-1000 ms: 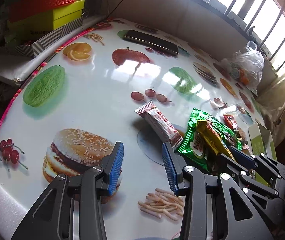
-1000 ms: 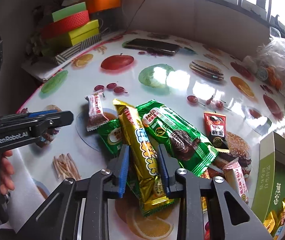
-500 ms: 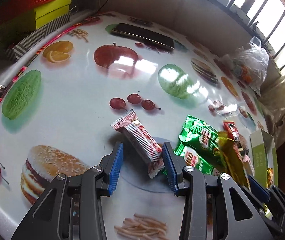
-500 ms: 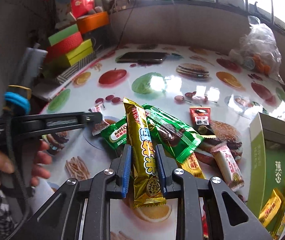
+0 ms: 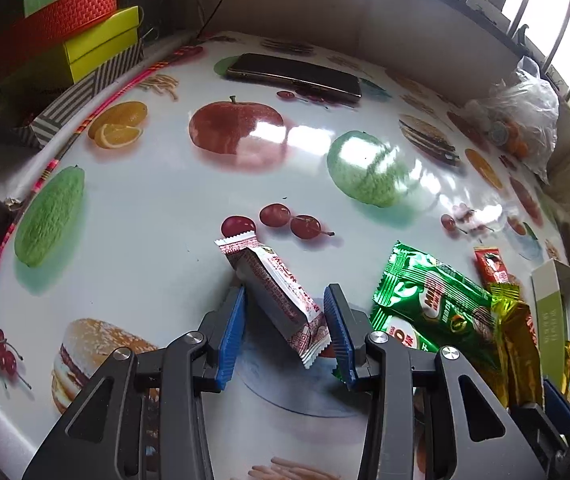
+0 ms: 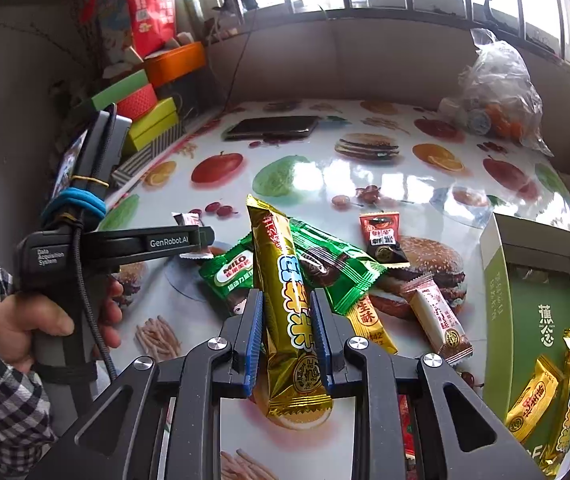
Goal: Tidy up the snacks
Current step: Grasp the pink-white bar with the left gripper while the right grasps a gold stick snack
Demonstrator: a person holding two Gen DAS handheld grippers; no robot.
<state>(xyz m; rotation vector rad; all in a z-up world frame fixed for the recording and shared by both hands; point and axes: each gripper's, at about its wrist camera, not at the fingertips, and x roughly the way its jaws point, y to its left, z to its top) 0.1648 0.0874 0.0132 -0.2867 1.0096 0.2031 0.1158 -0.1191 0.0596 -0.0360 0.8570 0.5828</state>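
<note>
My right gripper [image 6: 287,334] is shut on a long gold snack bar [image 6: 285,304] and holds it above the pile. My left gripper [image 5: 285,330] is open, its blue pads on either side of a red-and-white snack bar [image 5: 275,294] lying on the table. Green Milo packets [image 6: 325,266] [image 5: 433,306] lie in the pile with a small red packet [image 6: 381,236], a yellow packet [image 6: 369,322] and another red-and-white bar [image 6: 437,320]. A green box [image 6: 541,312] at the right holds several gold packets [image 6: 533,400].
A phone [image 5: 295,76] lies at the table's far side. Stacked coloured boxes [image 5: 81,40] stand off the far left edge. A plastic bag [image 6: 497,96] of items sits at the far right. The fruit-print table [image 5: 145,208] fills the view.
My left gripper has moved forward so its pads now straddle the red-and-white bar. My right gripper has lifted the gold bar up off the pile.
</note>
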